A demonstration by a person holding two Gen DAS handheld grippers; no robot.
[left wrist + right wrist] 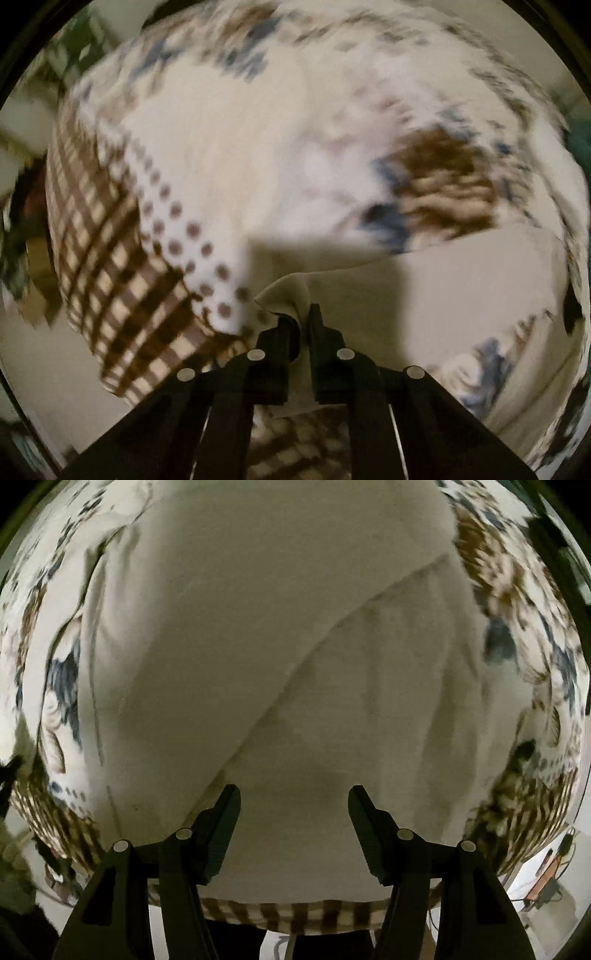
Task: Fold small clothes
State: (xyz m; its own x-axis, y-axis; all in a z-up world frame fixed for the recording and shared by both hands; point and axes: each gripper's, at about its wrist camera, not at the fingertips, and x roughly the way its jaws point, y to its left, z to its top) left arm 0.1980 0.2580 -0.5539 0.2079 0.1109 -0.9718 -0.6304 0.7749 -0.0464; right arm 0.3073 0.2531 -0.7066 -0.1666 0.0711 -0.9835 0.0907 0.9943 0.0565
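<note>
A plain beige garment (258, 635) lies spread over a patterned bedspread (524, 602) and fills most of the right wrist view. A folded layer of it runs diagonally across the middle. My right gripper (293, 797) is open, its jaws wide apart just above the near part of the garment, holding nothing. In the left wrist view my left gripper (301, 315) is shut on a corner of the beige garment (461, 288), which bunches up between its fingers. The rest of that garment stretches to the right.
The bedspread (229, 147) is white with brown checks, dots and blue-brown flowers. Its checked hem hangs at the near edge (295, 915). Floor and small items with cables show at the lower right (550, 878). The left wrist view is motion-blurred.
</note>
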